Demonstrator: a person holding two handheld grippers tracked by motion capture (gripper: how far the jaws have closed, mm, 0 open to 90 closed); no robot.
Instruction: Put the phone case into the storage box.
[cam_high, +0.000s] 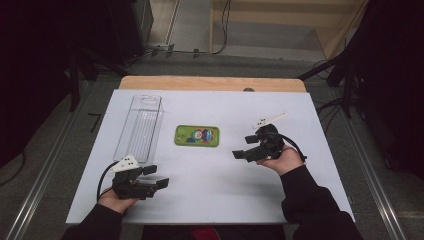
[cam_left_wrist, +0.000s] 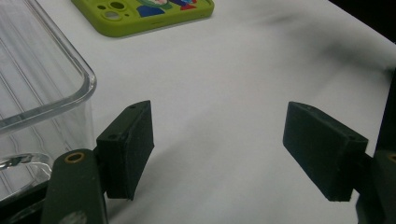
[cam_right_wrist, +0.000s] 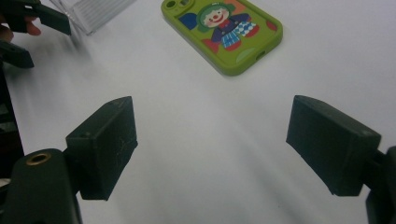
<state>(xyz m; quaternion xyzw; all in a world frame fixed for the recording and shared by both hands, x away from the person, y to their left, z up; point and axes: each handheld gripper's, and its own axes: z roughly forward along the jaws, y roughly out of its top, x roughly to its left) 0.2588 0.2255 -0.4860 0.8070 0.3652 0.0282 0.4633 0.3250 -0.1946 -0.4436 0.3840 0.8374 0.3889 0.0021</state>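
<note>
White tabletop (cam_high: 210, 175) lies bare under both of your grippers, and neither one holds anything. Your left gripper (cam_high: 156, 176) sits close to the near left corner of the table, its jaws spread wide over empty surface; in the left gripper view the rounded corner of the clear plastic bin (cam_left_wrist: 42, 88) stands just beside the jaw on that picture's left, not touching it as far as you can tell. Your right gripper (cam_high: 241, 148) is held farther in, toward the right edge, tipped over so its jaws point across the table toward the middle. Those jaws are also spread wide with nothing between them. Beyond them, near the middle of the table, the green phone case (cam_high: 197, 135) lies flat with its clown picture facing up, apart from both grippers. The clear plastic bin stretches lengthwise along the left side, from near your left gripper toward the far left corner.
</note>
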